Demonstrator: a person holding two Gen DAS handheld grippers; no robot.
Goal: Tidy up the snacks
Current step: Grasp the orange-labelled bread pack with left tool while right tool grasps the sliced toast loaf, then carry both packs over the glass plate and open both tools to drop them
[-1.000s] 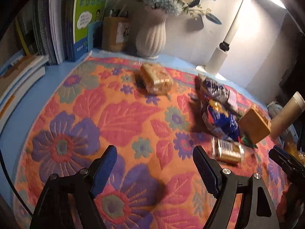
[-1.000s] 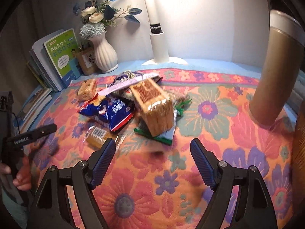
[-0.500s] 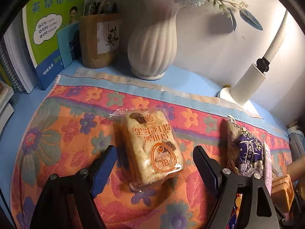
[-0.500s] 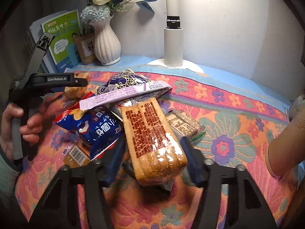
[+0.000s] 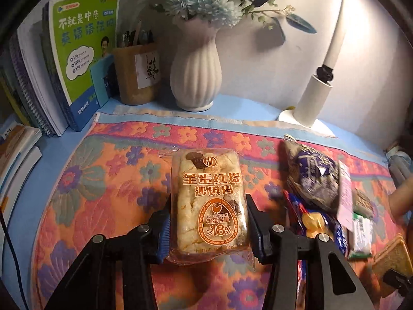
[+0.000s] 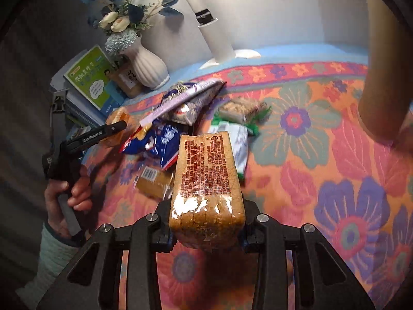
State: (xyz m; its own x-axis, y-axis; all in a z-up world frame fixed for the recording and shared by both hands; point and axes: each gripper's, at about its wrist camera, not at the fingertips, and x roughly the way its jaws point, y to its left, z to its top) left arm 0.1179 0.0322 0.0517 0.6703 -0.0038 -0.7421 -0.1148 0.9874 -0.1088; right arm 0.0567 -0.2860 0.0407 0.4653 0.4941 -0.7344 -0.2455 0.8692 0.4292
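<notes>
Left wrist view: the left gripper (image 5: 208,228) is pointing steeply down at the bench, its jaws closing on a clear-wrapped egg pastry bar (image 5: 210,204). The bar is lying flat on the flowered woven cloth (image 5: 103,180), and both blue ribbed pads are touching its long sides. The wrapper is glossy with orange print; the pastry inside is pale and lumpy. To the right, a heap of crinkled snack bags (image 5: 315,180) is resting on the cloth. Behind it, a ribbed white vase (image 5: 196,75) is standing upright beside a brown pen cup (image 5: 136,75).

Right wrist view: the right gripper (image 6: 206,232) is angling downward, its jaws closing on a rectangular brown cake block (image 6: 206,178) in shiny film. The pads are pressing its near end, and the far end is tilting up, clear of the cloth. At left, a hand (image 6: 67,193) in a pale knit sleeve is wrapping around the other gripper's black handle. A blue snack bag (image 6: 160,139) is lying beyond the block.
</notes>
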